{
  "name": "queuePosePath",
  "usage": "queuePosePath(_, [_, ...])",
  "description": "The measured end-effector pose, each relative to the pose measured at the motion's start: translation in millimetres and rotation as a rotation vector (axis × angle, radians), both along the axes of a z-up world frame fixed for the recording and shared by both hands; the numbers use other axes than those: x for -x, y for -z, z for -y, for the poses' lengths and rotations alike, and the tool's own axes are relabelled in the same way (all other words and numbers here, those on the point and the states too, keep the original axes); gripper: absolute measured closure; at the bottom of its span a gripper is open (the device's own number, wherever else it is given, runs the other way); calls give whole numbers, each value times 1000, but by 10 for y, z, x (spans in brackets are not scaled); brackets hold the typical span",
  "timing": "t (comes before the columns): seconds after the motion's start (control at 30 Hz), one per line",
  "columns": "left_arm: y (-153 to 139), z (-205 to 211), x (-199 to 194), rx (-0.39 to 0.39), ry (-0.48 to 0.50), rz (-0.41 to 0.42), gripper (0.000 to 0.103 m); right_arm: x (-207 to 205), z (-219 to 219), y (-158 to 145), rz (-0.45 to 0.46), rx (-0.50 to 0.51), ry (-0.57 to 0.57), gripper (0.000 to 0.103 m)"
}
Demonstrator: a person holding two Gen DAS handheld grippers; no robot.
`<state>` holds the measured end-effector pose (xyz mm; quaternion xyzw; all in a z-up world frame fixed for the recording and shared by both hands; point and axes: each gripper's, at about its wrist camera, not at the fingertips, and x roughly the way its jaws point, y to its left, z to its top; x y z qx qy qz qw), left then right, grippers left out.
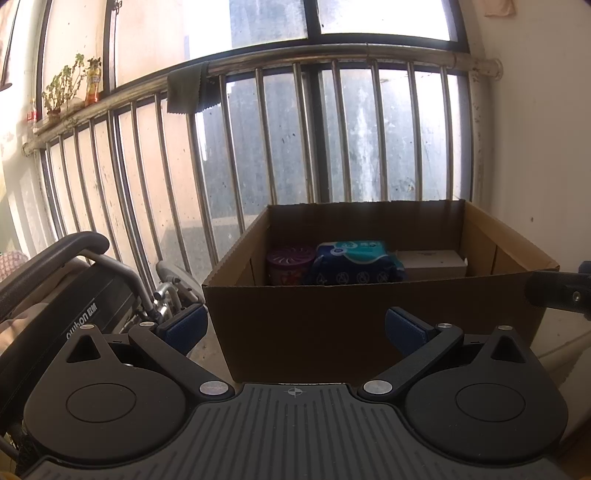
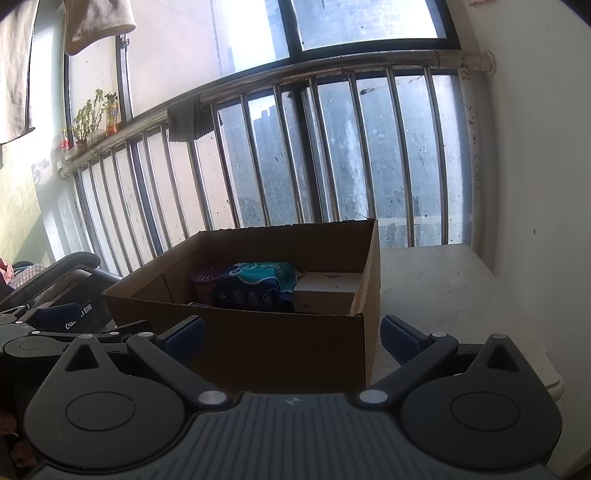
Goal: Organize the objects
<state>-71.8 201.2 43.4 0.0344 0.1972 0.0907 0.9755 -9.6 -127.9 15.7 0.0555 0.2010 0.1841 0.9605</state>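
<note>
Hovering just short of the cardboard box (image 1: 369, 317), the left gripper (image 1: 295, 328) and right gripper (image 2: 291, 336) are both spreading wide, holding nothing. Ahead of them, inside the box, a purple canister (image 1: 290, 266), a blue packet (image 1: 354, 264) and a white carton (image 1: 432, 263) are sitting side by side.

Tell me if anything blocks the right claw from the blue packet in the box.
Only the cardboard box's near wall stands between the open right claw and the blue packet; the box top is open.

Home balcony — barred window (image 1: 332, 140), sill plants (image 1: 62, 88), hanging laundry (image 2: 98, 22).
</note>
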Motion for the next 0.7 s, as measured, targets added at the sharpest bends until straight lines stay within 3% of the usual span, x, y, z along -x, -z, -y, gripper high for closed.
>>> queuePosePath(0.7, [14,-39,47,-7,-10,2,0,48,2,-15,6,4,2,0])
